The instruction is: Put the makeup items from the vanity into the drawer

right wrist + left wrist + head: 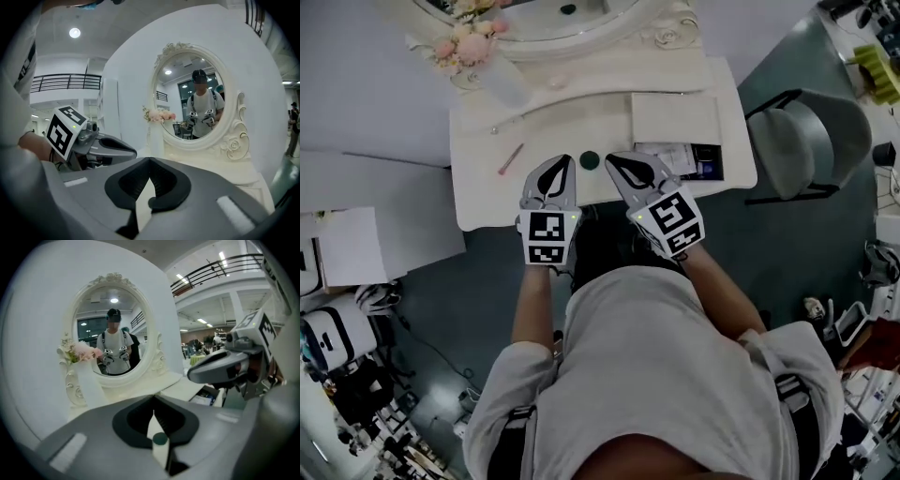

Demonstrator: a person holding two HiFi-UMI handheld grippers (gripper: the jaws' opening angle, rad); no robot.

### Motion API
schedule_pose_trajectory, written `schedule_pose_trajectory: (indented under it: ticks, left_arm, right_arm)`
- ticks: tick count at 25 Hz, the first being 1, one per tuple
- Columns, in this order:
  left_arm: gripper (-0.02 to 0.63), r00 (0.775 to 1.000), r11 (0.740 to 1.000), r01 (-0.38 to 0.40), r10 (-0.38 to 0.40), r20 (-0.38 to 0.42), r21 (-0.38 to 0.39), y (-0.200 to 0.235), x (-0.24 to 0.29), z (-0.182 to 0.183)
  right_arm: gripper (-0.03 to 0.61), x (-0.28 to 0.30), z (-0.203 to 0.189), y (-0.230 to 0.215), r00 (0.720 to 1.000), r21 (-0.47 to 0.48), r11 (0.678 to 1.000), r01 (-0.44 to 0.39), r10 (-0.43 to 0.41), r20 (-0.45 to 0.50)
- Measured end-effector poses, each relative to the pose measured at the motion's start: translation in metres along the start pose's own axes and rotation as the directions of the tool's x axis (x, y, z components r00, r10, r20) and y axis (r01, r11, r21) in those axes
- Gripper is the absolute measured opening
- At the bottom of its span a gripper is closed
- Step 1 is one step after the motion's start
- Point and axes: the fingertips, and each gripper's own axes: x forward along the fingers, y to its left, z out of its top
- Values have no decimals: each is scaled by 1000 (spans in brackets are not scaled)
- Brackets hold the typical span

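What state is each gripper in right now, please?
Left gripper: jaws shut, holding nothing.
Right gripper: jaws shut, holding nothing.

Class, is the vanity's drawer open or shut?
Open: in the head view the drawer is pulled out, and its inside shows from above.

On the vanity [487, 202], mirror [553, 19] at the back, flower vase [483, 61] before its left side. Slim stick [510, 158] left of centre. Round cap [589, 160] near the front edge, between left gripper [566, 161] and right gripper [612, 159]. Drawer [719, 164] open at right, items inside. Chair [811, 141] right of the vanity
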Motion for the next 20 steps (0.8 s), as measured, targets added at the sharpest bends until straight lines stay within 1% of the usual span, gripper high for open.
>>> schedule_pose_trajectory:
  ticks: [4, 9, 12, 16, 18, 20]
  left_arm:
    - [3, 995, 991, 101, -99, -29, 91, 9, 38, 3]
    - [3, 983, 961, 169, -148, -109, 219, 30, 65, -10]
    - [3, 979, 930, 190, -153, -137, 315, 50, 79, -11]
    - [3, 977, 878, 195, -136, -164, 437, 68, 100, -11]
    - [3, 975, 857, 202, -133, -175, 474, 72, 110, -15]
    - [3, 976, 843, 199, -124, -180, 500, 77, 119, -19]
  right_arm:
    - [0, 15, -5, -22, 996, 23, 996, 82, -81, -44]
    - [0, 41, -11, -40, 985, 71, 984, 163, -157, -75]
    - [0, 58, -17, -44, 976, 101, 974, 202, -191, -102]
    - [0, 73, -25, -51, 959, 124, 956, 267, -250, -136]
    - [0, 77, -28, -53, 949, 141, 943, 300, -280, -147]
    - [0, 80, -31, -53, 939, 153, 932, 329, -305, -159]
